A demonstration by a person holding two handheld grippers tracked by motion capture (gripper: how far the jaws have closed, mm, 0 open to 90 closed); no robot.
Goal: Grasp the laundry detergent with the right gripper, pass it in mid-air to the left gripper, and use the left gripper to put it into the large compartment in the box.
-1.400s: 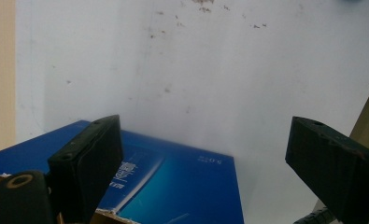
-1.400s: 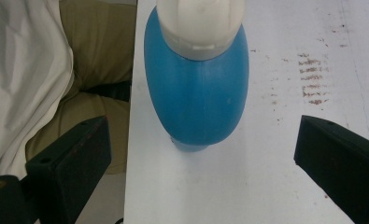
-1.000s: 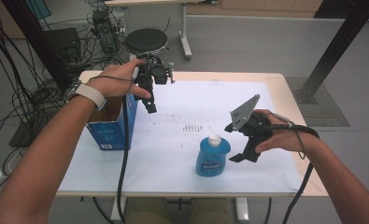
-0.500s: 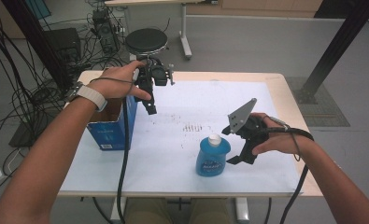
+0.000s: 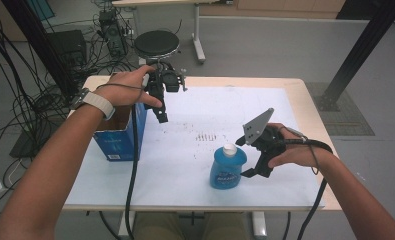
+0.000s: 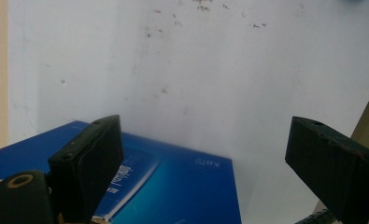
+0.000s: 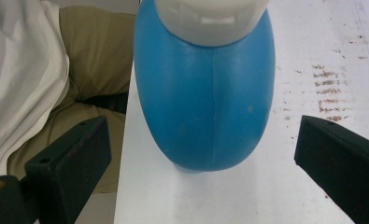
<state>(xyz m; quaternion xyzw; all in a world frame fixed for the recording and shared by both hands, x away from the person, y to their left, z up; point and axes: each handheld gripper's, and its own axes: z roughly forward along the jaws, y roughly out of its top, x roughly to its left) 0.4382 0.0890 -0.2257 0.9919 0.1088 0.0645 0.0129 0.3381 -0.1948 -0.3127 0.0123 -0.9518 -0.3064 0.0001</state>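
- Bottle [image 5: 227, 169]: bright blue, white cap.
- Box [image 5: 119, 134]: dark blue with pale lettering, brown inside.
- Tabletop [image 5: 295, 85]: light wood, under a white sheet [image 5: 205, 107] speckled with brown marks.
- Jaws: black.

Left forearm: comes in from the bottom left and slants up across the high view, a watch on the wrist.
Left hand [image 5: 127, 90]: wraps the left tongs [image 5: 161, 114] from above, which point downward.
Left tongs state: jaws wide apart, nothing between them.
Right forearm: enters from the bottom right.
Right hand [image 5: 297, 152]: grips the right tongs [image 5: 246, 157], which point leftward.
Right tongs state: jaws spread wide, pads pressing on nothing.
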